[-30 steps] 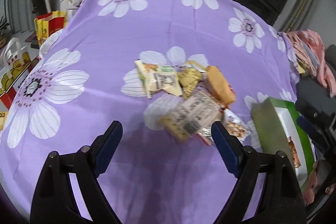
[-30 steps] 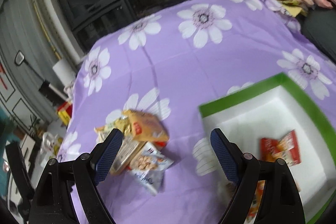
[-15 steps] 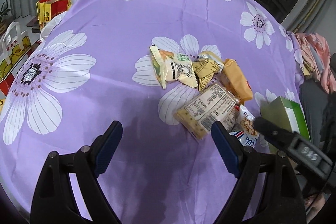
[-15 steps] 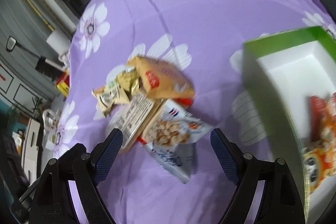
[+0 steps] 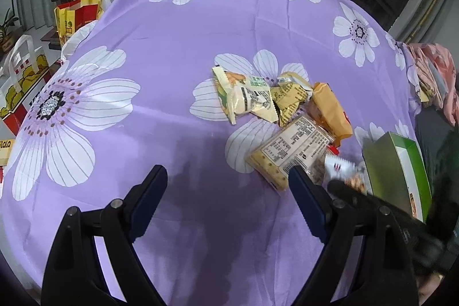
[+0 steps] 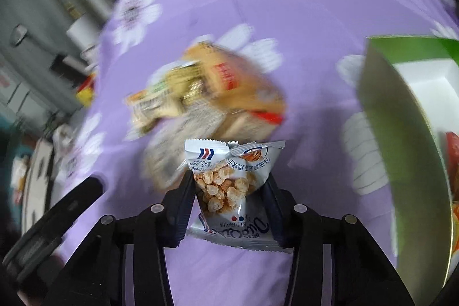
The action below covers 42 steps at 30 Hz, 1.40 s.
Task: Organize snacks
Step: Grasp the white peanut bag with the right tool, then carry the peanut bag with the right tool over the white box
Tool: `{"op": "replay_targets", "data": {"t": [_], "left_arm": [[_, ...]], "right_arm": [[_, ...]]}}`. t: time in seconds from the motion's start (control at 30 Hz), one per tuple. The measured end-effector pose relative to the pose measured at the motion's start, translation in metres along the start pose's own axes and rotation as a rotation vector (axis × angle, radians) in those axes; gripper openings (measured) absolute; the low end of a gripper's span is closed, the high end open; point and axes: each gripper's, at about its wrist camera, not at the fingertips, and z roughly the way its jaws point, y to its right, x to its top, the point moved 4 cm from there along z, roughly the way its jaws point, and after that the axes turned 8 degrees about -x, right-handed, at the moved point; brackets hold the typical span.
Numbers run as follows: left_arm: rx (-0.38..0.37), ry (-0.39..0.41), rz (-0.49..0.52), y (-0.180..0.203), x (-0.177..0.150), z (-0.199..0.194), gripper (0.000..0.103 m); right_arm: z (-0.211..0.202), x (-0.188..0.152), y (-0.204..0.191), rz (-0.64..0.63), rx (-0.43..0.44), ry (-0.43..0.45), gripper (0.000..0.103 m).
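A pile of snack packets lies on the purple flowered cloth [image 5: 172, 53]: a clear cracker pack [image 5: 292, 151], an orange pack [image 5: 330, 111], a pale yellow packet [image 5: 243, 96] and a gold one [image 5: 289, 96]. My right gripper [image 6: 228, 185] is closing its jaws on a white nut packet [image 6: 226, 159] at the pile's near edge, and both pads press its sides. In the left wrist view that packet [image 5: 338, 164] shows just beyond the right gripper's black finger [image 5: 373, 205]. My left gripper [image 5: 226, 174] hangs open over bare cloth, left of the pile, with nothing between its fingers.
A green box with a white inside [image 6: 401, 134] stands right of the pile and holds red and orange packets [image 6: 453, 162]. Paper bags [image 5: 74, 16] stand past the cloth's left edge. Pink clothes [image 5: 433, 70] lie at the far right.
My right gripper dropped toward the pile's near edge and went from wide open to closed on the white nut packet. The left gripper stayed open and barely shifted.
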Motion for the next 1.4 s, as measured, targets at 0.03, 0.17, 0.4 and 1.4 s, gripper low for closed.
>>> {"op": "replay_targets", "data": {"t": [0.03,0.17,0.4,1.4], "left_arm": [[0.003,0.002,-0.005,-0.002,0.0,-0.001,0.086],[0.009,0.002,-0.009,-0.003,0.0,-0.001,0.086],[0.003,-0.01,0.009,0.004,-0.003,0.0,0.087],[-0.308,-0.263,0.078,0.072,-0.052,0.051,0.052]], "right_arm": [[-0.003,-0.004,-0.007,-0.031,0.036,-0.021,0.048],[0.0,-0.013,-0.023,-0.115,0.079,-0.067,0.048],[-0.012,-0.016,-0.018,-0.139,0.006,-0.027,0.062],[0.004,-0.009,0.002,0.071,0.228,-0.083,0.057]]}}
